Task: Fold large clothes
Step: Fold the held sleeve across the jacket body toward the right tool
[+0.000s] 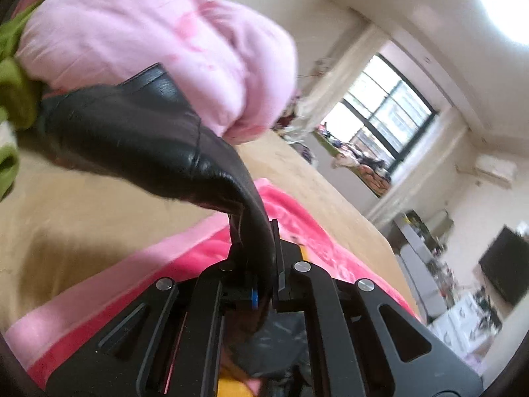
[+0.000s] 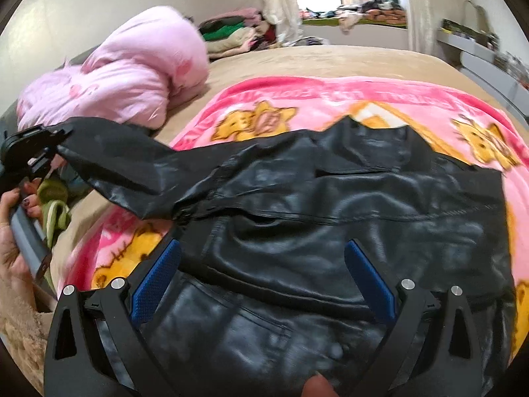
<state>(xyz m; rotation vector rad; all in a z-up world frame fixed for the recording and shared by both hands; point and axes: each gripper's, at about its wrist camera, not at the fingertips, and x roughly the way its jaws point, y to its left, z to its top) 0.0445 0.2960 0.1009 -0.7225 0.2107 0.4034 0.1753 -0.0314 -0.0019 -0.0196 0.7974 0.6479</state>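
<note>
Clearly the left gripper (image 1: 264, 264) is clamped on the jacket (image 2: 330, 215) sleeve cuff; right gripper (image 2: 263, 284) gapes; leather looks heavy, slippery.

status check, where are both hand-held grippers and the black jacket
Left hand-held gripper shut on jacket sleeve, lifted. Right hand-held gripper open over black jacket body, holding nothing. Pink duvet beside, not blocking.

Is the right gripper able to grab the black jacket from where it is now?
Probably yes. The right gripper is open right over the black jacket, with nothing between its blue pads and the leather. The left gripper only holds the sleeve, off to the side.
</note>
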